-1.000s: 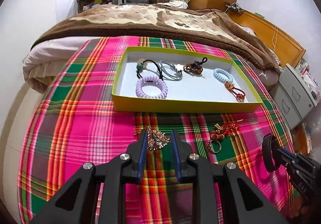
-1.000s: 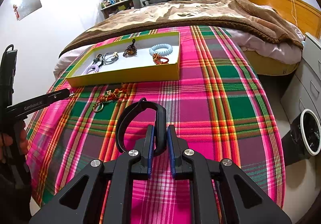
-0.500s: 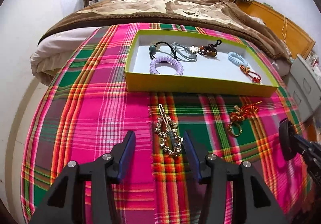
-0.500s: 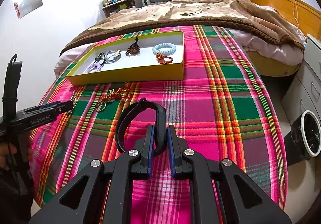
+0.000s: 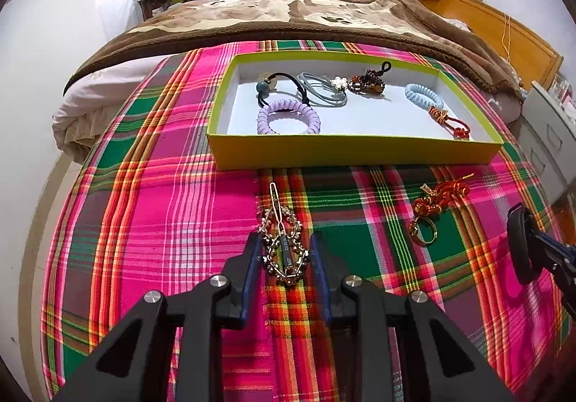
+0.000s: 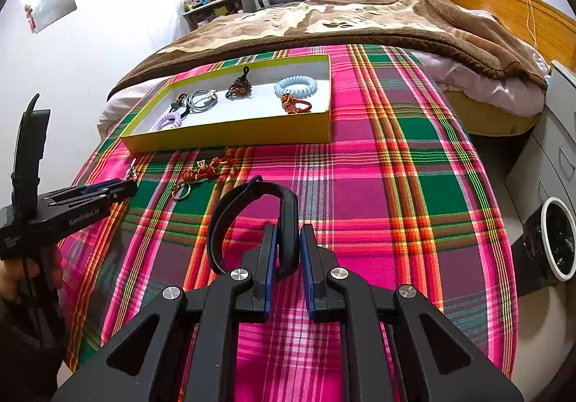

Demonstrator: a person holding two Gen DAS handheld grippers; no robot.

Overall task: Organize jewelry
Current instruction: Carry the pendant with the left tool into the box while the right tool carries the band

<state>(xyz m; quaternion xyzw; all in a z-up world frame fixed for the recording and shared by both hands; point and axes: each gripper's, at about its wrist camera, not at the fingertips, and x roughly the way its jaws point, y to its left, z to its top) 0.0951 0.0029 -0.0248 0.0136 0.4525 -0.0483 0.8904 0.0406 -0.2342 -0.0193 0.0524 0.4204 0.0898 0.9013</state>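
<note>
The step in hand appears to be the pick-up of the beaded hair clip (image 5: 284, 245), which lies on the plaid cloth (image 5: 151, 222) just in front of the near wall of the yellow tray (image 5: 352, 153). The left gripper (image 5: 286, 258) is set astride the clip, its jaws closing, though the pads are not yet seen to press on it. A black band (image 6: 288, 222) is pinched in the right gripper (image 6: 288, 247), held above the cloth. Next, a full squeeze on the clip's bar would be called for, then a lift over the tray's near wall.
</note>
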